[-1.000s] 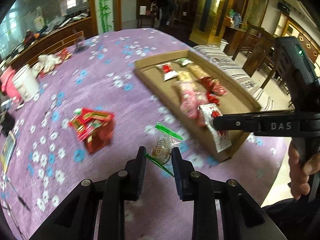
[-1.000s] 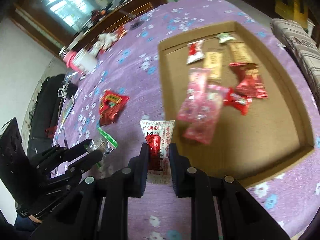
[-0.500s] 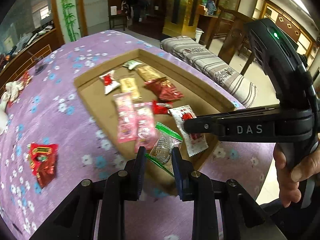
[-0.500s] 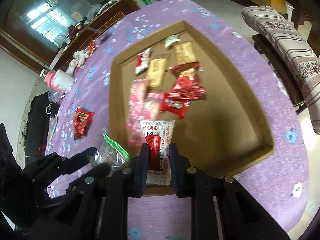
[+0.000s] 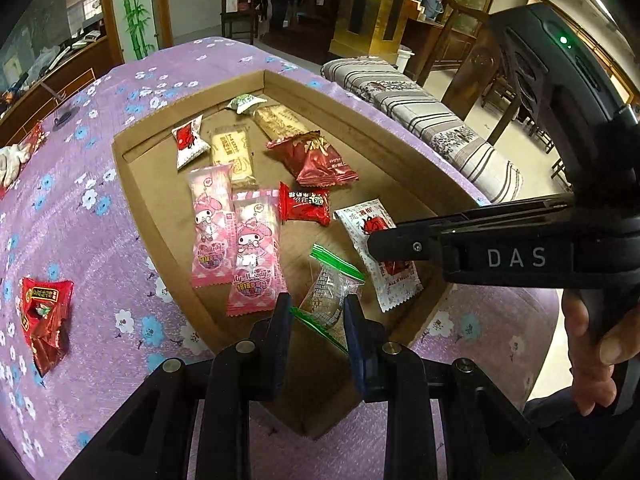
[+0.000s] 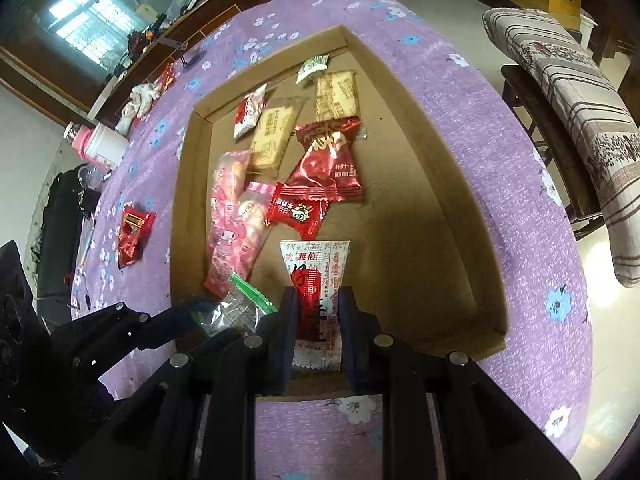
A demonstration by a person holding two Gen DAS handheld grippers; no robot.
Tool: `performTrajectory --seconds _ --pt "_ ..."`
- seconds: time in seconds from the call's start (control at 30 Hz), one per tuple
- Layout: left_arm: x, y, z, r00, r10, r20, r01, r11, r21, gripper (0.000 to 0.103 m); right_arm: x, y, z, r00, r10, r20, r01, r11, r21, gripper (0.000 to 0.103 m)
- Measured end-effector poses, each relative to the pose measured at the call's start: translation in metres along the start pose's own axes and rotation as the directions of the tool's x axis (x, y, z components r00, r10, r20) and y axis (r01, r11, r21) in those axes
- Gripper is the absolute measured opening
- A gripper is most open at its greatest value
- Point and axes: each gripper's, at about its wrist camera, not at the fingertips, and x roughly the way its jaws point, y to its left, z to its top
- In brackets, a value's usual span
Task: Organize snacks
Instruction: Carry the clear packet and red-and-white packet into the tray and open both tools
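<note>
Over the tray's (image 5: pixel 400 152) near end now, carried in from the cloth (one red pack (image 5: pixel 44 316) left behind): left gripper (image 5: pixel 316 312) pinching clear bag (image 5: pixel 328 296), right gripper (image 6: pixel 318 312) pinching white sachet (image 6: pixel 316 280). Release next, probably.

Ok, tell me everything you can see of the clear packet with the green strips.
The clear packet is a small see-through plastic wrapper with a green strip across its top end and another along its lower edge. Something pale with a grid pattern shows through the film. The left gripper is shut on its lower part, so it stands tilted above the near end of the cardboard tray. It sits between the pink packets and the white packet; contact with either is unclear.
</note>
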Motion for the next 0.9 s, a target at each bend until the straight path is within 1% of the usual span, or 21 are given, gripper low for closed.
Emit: performTrajectory --seconds 0.3,0.47,0.63,0.77,0.9 --pt "0.008 0.0 -0.002 0.999 0.03 -0.012 -0.03 1.0 0.009 0.026 0.011 0.005 0.001 0.999 -0.023 -0.036 0.022 0.999 -0.045 0.019" --pt "0.008 -0.001 -0.003 1.0 0.025 -0.017 -0.025 1.0 0.015 0.026 0.013 0.005 0.002 0.999 -0.032 -0.039 0.03 0.998 -0.047 0.02" --pt "0.008 -0.002 -0.004 1.0 0.023 -0.016 -0.023 0.999 0.028 0.026 0.011 0.004 0.001 0.998 -0.043 -0.035 0.042 0.999 -0.028 0.022" --pt "0.005 -0.002 -0.004 1.0 0.009 -0.015 -0.009 1.0 0.028 0.026 0.007 -0.002 -0.001 0.998 -0.048 -0.028 0.048 0.999 0.002 0.022" --pt "0.002 -0.002 -0.005 1.0 0.002 -0.014 -0.002 1.0 0.031 0.026 0.001 -0.002 -0.004 0.998 -0.055 -0.011 0.055 0.998 0.016 0.022"
